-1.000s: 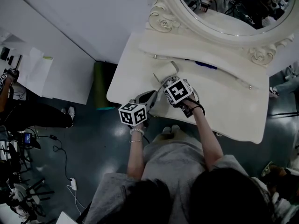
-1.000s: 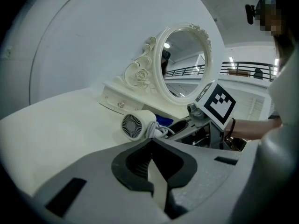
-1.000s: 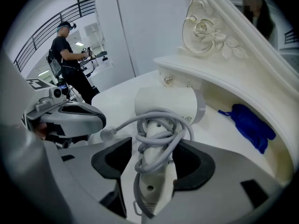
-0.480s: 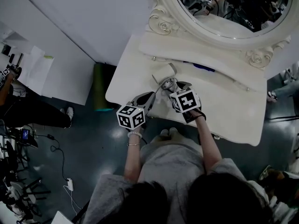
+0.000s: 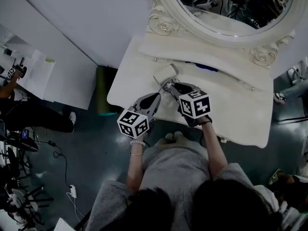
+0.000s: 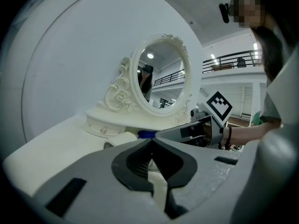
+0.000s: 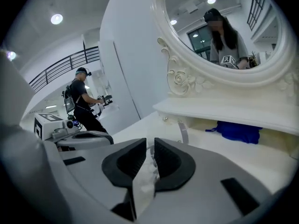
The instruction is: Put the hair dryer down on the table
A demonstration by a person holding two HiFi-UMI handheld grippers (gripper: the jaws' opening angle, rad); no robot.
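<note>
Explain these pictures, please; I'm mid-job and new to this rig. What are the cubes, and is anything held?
No robot arm here: a seated person holds a two-fingered gripper in each hand, and the patterned cubes are part of them. One picture looks down from the person's head; the other two look along each gripper's fingers. The white hair dryer lies on the dressing table below the mirror, with a blue thing behind it. The left gripper is shut and empty. On the right gripper the fingers have just been closing to a narrow gap; nothing seems gripped.
</note>
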